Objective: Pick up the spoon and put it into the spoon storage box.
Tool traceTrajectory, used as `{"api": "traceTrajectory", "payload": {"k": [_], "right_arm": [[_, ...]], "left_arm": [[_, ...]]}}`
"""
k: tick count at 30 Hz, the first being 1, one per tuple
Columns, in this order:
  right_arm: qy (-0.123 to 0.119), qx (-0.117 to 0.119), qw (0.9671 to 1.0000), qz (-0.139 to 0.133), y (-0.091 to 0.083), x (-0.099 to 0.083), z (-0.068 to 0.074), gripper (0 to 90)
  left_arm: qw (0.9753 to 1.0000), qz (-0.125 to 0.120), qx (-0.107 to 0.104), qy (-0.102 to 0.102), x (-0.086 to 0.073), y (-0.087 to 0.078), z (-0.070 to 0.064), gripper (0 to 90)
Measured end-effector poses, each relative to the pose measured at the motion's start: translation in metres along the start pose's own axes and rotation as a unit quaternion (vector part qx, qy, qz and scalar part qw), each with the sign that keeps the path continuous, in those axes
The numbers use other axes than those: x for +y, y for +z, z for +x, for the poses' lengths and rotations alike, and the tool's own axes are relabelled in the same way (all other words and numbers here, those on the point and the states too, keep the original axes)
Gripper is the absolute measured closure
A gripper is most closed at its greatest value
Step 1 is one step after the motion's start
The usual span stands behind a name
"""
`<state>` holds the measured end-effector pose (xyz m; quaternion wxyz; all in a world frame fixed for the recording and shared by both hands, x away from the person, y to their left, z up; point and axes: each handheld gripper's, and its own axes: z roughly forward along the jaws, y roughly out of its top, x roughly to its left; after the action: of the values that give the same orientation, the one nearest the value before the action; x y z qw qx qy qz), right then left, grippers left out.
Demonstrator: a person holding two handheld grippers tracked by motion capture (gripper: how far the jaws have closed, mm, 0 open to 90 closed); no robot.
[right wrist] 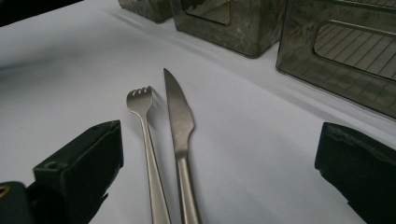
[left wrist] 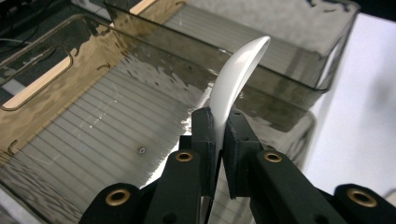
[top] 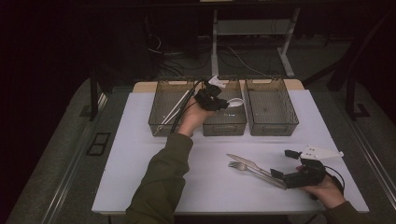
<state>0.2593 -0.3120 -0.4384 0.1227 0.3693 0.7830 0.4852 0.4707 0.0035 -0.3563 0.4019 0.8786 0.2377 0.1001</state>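
Note:
My left gripper (top: 218, 101) hangs over the middle smoky plastic bin (top: 225, 127), shut on a white spoon (top: 235, 101). In the left gripper view the spoon (left wrist: 236, 79) stands edge-on between the jaws of that gripper (left wrist: 219, 128), its bowl pointing up over the bin's ribbed floor (left wrist: 93, 140). A steel fork (top: 239, 165) and a steel knife (top: 247, 162) lie side by side on the white table, tips toward the left. My right gripper (top: 284, 163) rests at their handle ends, open. In the right gripper view the fork (right wrist: 144, 121) and knife (right wrist: 180, 121) lie between the wide-apart jaws of the right gripper (right wrist: 219, 140).
Three bins stand in a row at the back of the table (top: 140, 177). The left bin (top: 159, 122) holds long pale sticks (top: 175, 109); the right bin (top: 273, 127) looks bare. Dark floor, cables and table legs lie beyond.

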Motion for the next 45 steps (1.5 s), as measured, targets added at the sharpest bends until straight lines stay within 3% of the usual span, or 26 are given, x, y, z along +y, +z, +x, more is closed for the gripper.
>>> {"api": "traceTrajectory", "payload": {"k": [7,11,15,25,35,42,45], "right_arm": [[0.000,0.000,1.0000,-0.001,-0.001,0.000,-0.001,1.0],[0.001,0.002,1.0000,-0.002,-0.001,0.000,-0.001,0.9],[0.000,0.001,1.0000,-0.003,-0.001,0.000,-0.001,0.9],[0.002,0.000,1.0000,-0.005,-0.003,0.000,-0.002,1.0],[0.002,-0.001,1.0000,-0.006,-0.003,0.001,-0.001,1.0],[0.002,-0.001,1.0000,-0.005,-0.003,0.001,-0.001,1.0],[0.002,0.000,1.0000,-0.005,-0.003,0.001,-0.001,1.0]], "left_arm": [[0.9993,0.032,0.005,-0.019,-0.002,0.019,0.009,82.5],[0.9980,0.061,0.012,-0.011,-0.003,0.029,0.012,82.5],[0.9962,0.085,0.013,-0.016,-0.005,0.037,0.011,82.5],[0.9914,0.130,0.019,-0.006,-0.008,0.049,0.009,82.5],[0.9886,0.149,0.006,-0.021,-0.012,0.055,0.008,82.1],[0.9884,0.149,0.000,-0.029,-0.013,0.056,0.009,81.3],[0.9901,0.135,-0.004,-0.037,-0.013,0.054,0.011,79.3]]}}
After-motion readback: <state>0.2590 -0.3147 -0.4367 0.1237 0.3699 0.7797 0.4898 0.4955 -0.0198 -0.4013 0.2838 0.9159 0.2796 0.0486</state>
